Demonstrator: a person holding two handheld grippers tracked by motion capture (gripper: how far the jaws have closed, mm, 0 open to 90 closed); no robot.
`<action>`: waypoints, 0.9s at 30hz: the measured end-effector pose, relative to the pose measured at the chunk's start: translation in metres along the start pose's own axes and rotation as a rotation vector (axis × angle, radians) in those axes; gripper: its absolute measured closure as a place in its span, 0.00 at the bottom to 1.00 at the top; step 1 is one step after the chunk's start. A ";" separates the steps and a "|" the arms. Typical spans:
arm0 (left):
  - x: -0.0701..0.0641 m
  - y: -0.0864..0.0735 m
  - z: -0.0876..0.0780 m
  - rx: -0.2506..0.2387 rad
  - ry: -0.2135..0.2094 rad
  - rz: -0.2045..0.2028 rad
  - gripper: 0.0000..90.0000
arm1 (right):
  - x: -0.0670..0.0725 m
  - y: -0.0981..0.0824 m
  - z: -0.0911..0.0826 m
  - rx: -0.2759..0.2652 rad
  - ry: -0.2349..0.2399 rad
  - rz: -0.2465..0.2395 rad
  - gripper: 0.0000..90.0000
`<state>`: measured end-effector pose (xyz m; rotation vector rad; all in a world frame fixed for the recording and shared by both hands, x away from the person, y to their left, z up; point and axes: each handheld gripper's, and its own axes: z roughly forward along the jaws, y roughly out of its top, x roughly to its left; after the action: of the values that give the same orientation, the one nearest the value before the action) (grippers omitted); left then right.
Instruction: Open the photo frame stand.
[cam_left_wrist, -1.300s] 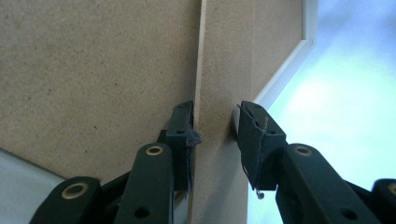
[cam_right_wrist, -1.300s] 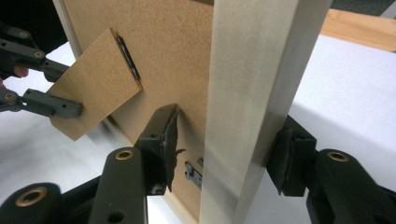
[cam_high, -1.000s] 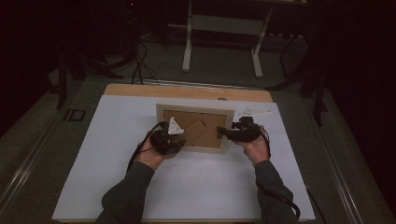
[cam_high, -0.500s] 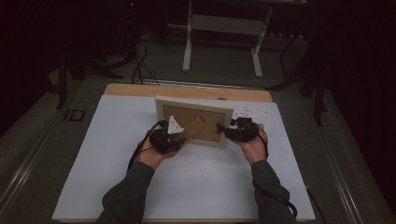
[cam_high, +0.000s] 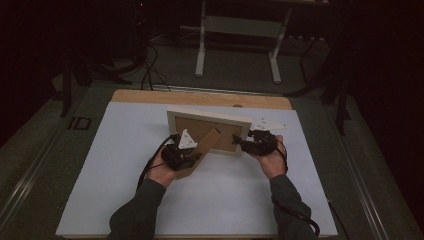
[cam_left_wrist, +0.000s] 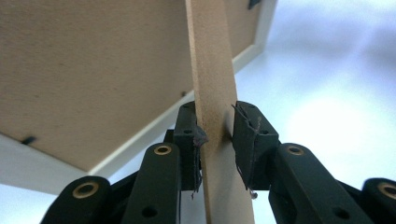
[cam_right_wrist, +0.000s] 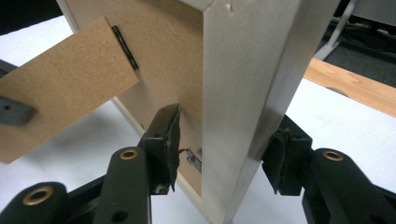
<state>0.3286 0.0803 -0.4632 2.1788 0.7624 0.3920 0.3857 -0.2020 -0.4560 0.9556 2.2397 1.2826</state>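
Note:
A pale wooden picture frame (cam_high: 210, 116) stands on edge on the white mat, its brown back board (cam_left_wrist: 93, 70) facing me. Its fibreboard easel stand (cam_high: 207, 140) swings out from the back toward my left hand. My left gripper (cam_high: 196, 156) is shut on that stand (cam_left_wrist: 210, 70), whose thin edge sits between the pads (cam_left_wrist: 215, 135). My right gripper (cam_high: 239, 142) is shut on the frame's right side. In the right gripper view (cam_right_wrist: 224, 149) one pad is behind the back board and the other on the front of the pale rim (cam_right_wrist: 243, 70).
The white mat (cam_high: 125, 190) covers a wooden table whose bare far edge (cam_high: 150, 96) shows behind the frame. Beyond the table are a white metal stand (cam_high: 235, 25) and cables (cam_high: 147, 70) on a dark floor. Free mat lies left and in front of the frame.
The frame has tipped up from lying nearly flat to standing on its lower edge, and the easel stand has swung away from its back. Both hands stayed about where they were.

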 end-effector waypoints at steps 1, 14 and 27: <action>0.000 -0.002 -0.001 -0.014 -0.039 -0.008 0.74 | 0.000 0.000 0.000 -0.001 0.002 -0.002 0.56; -0.006 -0.025 -0.006 -0.004 -0.112 -0.035 0.68 | 0.008 -0.004 -0.007 0.001 0.007 -0.032 0.57; -0.013 -0.045 -0.010 0.018 -0.074 -0.035 0.68 | 0.013 -0.007 -0.011 -0.001 0.004 -0.037 0.56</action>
<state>0.2956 0.1005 -0.4916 2.1809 0.7643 0.2867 0.3673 -0.2011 -0.4567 0.9075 2.2488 1.2711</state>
